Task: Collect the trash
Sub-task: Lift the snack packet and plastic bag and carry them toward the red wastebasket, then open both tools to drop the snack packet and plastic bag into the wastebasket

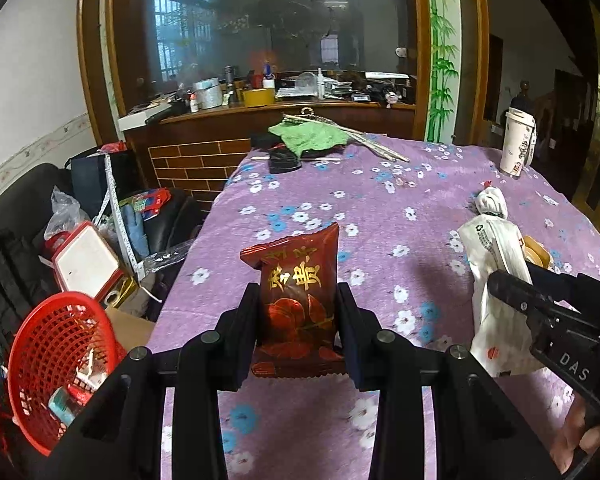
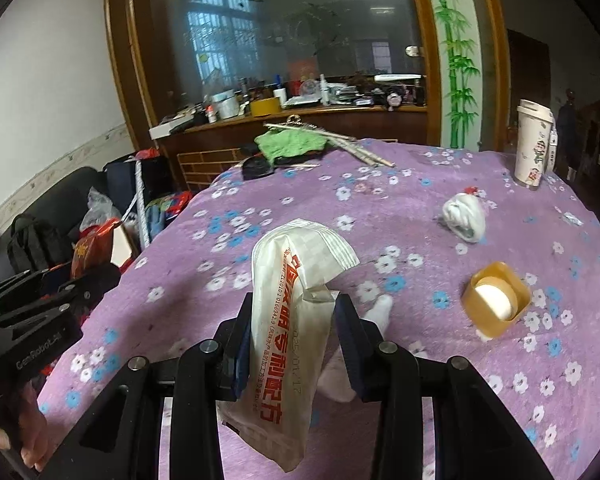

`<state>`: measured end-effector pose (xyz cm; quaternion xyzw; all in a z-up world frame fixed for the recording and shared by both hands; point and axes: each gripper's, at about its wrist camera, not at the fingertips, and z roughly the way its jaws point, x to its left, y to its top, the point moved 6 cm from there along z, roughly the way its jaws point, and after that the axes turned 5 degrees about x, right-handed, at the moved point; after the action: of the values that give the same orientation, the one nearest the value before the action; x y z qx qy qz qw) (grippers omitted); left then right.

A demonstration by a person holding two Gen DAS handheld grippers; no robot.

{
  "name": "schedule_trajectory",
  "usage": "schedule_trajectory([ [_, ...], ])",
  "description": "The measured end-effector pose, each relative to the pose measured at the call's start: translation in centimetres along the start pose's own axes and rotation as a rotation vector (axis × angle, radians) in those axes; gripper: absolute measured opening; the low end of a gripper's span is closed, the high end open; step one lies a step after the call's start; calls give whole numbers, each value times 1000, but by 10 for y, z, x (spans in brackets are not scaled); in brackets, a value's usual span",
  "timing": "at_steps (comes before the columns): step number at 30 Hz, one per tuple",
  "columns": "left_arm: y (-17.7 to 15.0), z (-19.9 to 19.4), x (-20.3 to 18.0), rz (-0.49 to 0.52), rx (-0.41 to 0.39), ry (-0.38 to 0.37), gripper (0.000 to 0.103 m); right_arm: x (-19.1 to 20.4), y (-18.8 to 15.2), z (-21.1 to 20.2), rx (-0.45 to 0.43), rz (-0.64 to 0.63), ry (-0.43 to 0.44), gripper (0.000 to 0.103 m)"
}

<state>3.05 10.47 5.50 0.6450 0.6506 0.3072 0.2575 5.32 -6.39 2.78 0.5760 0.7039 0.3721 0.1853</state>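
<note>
My left gripper [image 1: 298,300] is shut on a dark red snack wrapper [image 1: 296,300] with gold characters, held upright above the purple flowered tablecloth [image 1: 380,208]. My right gripper [image 2: 294,312] is shut on a white paper bag [image 2: 296,320] with orange print, lifted off the table; it also shows in the left wrist view [image 1: 496,280]. A red mesh trash basket [image 1: 56,360] with several scraps inside sits low at the left of the table. A crumpled white wad [image 2: 464,216] and a yellow plastic cup [image 2: 496,300] lie on the cloth.
A tall white paper cup [image 2: 534,144] stands at the far right. A green cloth [image 2: 290,144], sticks and a black object lie at the far table edge. A cluttered sofa [image 1: 28,208] and boxes stand left of the table. A wooden counter [image 1: 260,112] is behind.
</note>
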Motion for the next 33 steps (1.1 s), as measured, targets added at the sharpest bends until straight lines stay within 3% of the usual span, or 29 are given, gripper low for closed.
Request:
schedule_trajectory([
  [9,-15,-19,57,-90,-7,-1,36,67,2,4,50,-96,73,42],
  [17,-44,-45,161,-226,-17,72,36,162,8,20,103,-213,190,42],
  [24,-79,-38,255,-363,53,132,36,267,11,38,130,-342,301,42],
  [29,-90,-29,283,-412,86,134,36,314,10,58,164,-370,340,43],
  [33,-91,-29,291,-416,77,137,41,335,8,77,187,-377,326,50],
])
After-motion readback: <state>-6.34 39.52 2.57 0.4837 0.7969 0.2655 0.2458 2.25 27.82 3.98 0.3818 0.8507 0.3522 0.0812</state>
